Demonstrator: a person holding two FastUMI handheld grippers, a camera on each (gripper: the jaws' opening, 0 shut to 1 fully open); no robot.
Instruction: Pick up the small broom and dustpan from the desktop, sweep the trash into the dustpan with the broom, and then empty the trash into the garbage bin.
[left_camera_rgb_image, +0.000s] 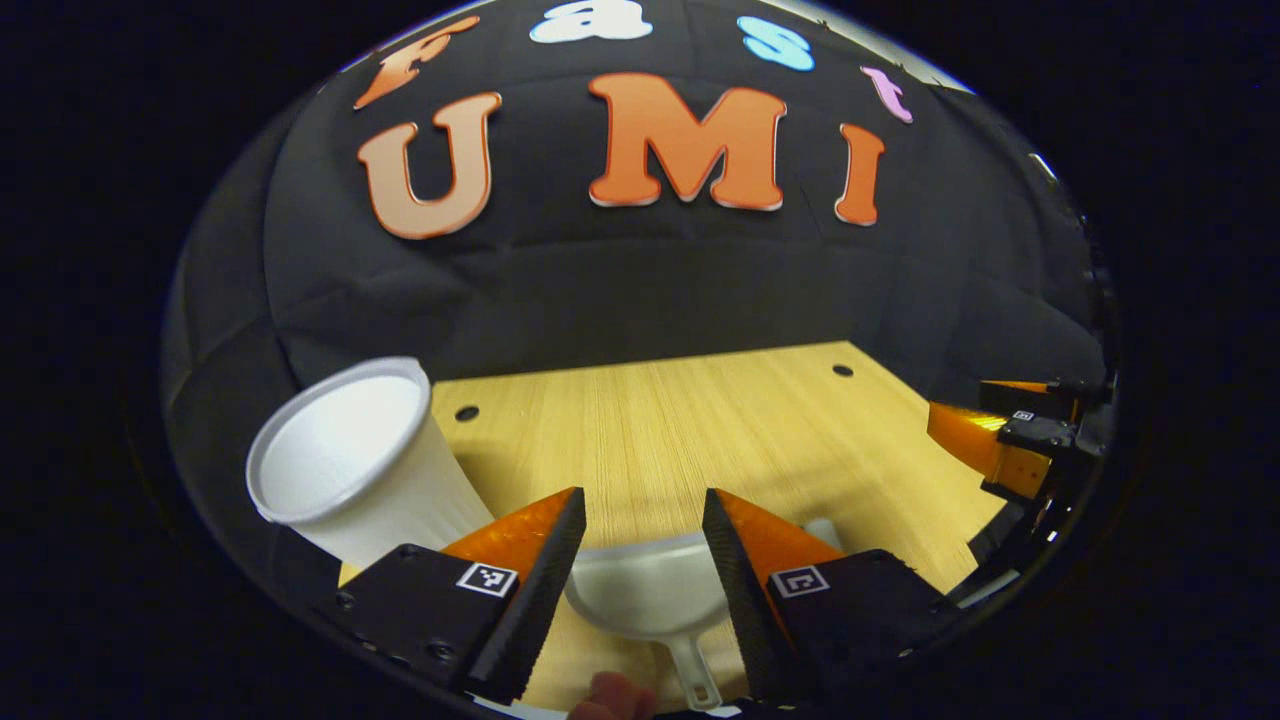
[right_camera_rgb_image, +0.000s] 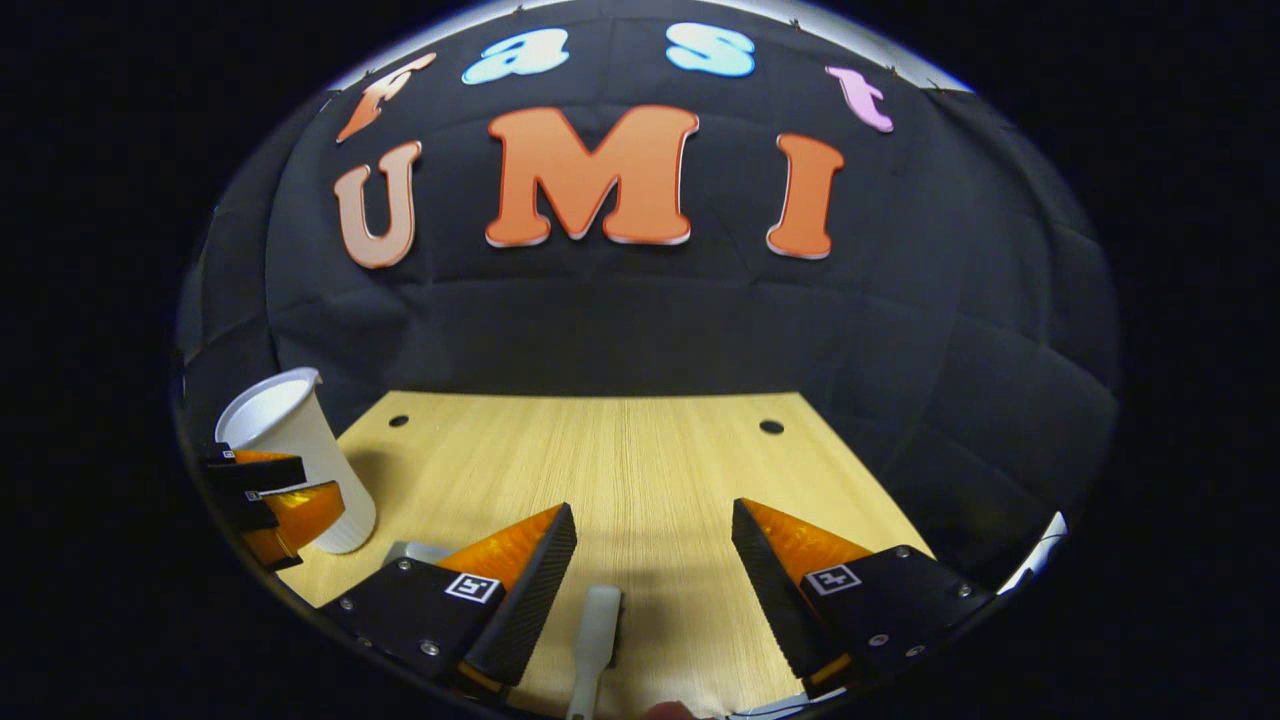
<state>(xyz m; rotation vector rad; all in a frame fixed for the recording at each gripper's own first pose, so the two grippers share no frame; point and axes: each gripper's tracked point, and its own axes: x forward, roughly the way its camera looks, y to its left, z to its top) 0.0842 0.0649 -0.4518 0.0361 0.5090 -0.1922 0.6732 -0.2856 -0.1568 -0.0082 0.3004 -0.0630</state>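
Both grippers spread wide, holding nothing. Left gripper (left_camera_rgb_image: 645, 535) above dustpan (left_camera_rgb_image: 650, 590), handle between jaws; right gripper (right_camera_rgb_image: 655, 550) over broom (right_camera_rgb_image: 595, 640) handle. Lower, centre each handle, then close. White cup (left_camera_rgb_image: 350, 470) beside left finger: avoid nudging.

- Dustpan (left_camera_rgb_image: 645, 590): small, white plastic, lying flat on the wooden desktop at its near edge. Its scoop is a rounded shallow tray; a short handle with a hanging hole at its end points toward the near side. In the right gripper view a pale corner of it (right_camera_rgb_image: 415, 551) shows at near left.
- Broom (right_camera_rgb_image: 596, 630): its white plastic handle lies on the desktop, near edge, running near to far; the bristles cannot be made out.
- Bin (left_camera_rgb_image: 350, 460): a white cup, open-topped, upright at the desktop's left edge, left of the dustpan.
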